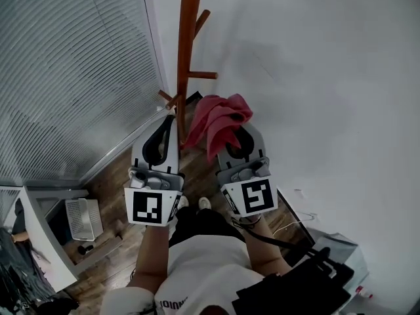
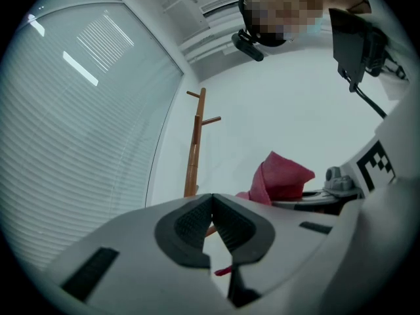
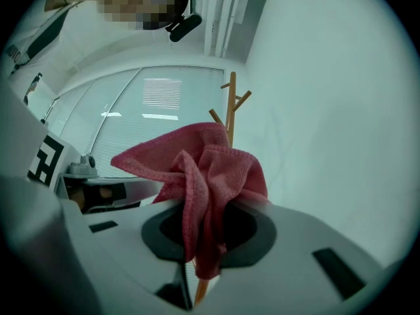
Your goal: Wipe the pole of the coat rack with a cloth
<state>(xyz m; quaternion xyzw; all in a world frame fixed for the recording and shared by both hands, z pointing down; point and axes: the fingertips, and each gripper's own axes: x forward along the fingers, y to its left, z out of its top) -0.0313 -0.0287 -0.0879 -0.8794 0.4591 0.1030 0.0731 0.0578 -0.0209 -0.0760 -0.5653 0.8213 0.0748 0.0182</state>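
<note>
- No brand shows; each gripper's cube bears only a black-and-white square marker. The lettering on the person's white shirt [image 1: 197, 277] is upside down and too cut off to read.
- The left gripper [image 1: 172, 122] has its jaw tips pressed together on nothing, just beside the pole [image 1: 186, 58].
- The right gripper [image 1: 241, 136] is clamped on the pink cloth [image 1: 220, 118] (bunched, hiding its fingertips), which sits just right of the pole.
- The frame edge crops the coat rack's top, and the left gripper hides its base.
</note>
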